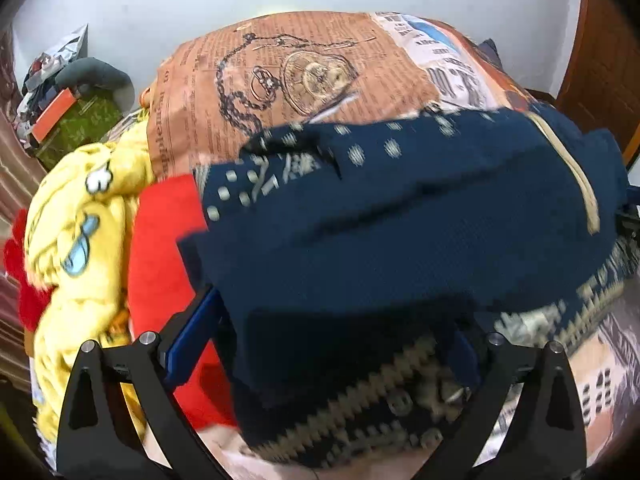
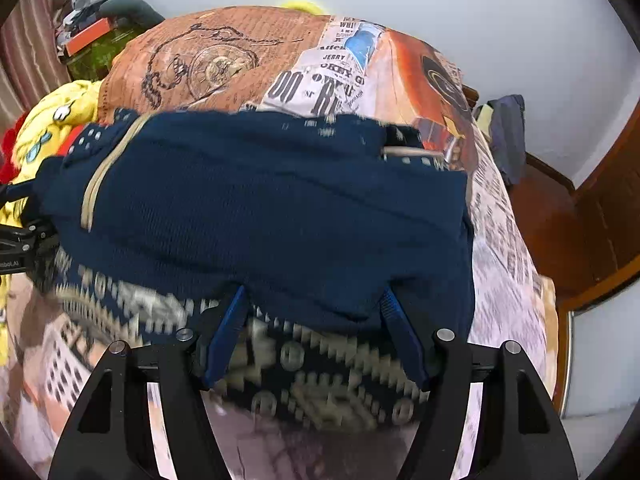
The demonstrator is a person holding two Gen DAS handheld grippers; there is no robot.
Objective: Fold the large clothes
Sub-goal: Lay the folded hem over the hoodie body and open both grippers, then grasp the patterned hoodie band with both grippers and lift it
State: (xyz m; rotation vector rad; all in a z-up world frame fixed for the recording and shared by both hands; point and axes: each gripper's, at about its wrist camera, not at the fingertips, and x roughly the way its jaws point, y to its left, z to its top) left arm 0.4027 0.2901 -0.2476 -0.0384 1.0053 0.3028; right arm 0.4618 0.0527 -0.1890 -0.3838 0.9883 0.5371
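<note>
Both grippers stand open over the near edge of the navy patterned sweater [image 2: 264, 216]: the left gripper [image 1: 320, 344] spread wide, the right gripper [image 2: 312, 312] less so, neither pressing the knit. It lies on the newspaper-print bedspread [image 2: 224, 60] with a plain panel doubled over its patterned hem, so one fold looks laid; further folds likely remain. Beyond, a yellow cartoon garment [image 1: 80, 216] and a red garment [image 1: 160, 248] wait unfolded

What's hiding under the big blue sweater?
The blue sweater lies on a newspaper-print bedsheet, which shows all around it. A red cloth pokes out at one side. Whatever lies directly beneath the sweater is covered.
</note>
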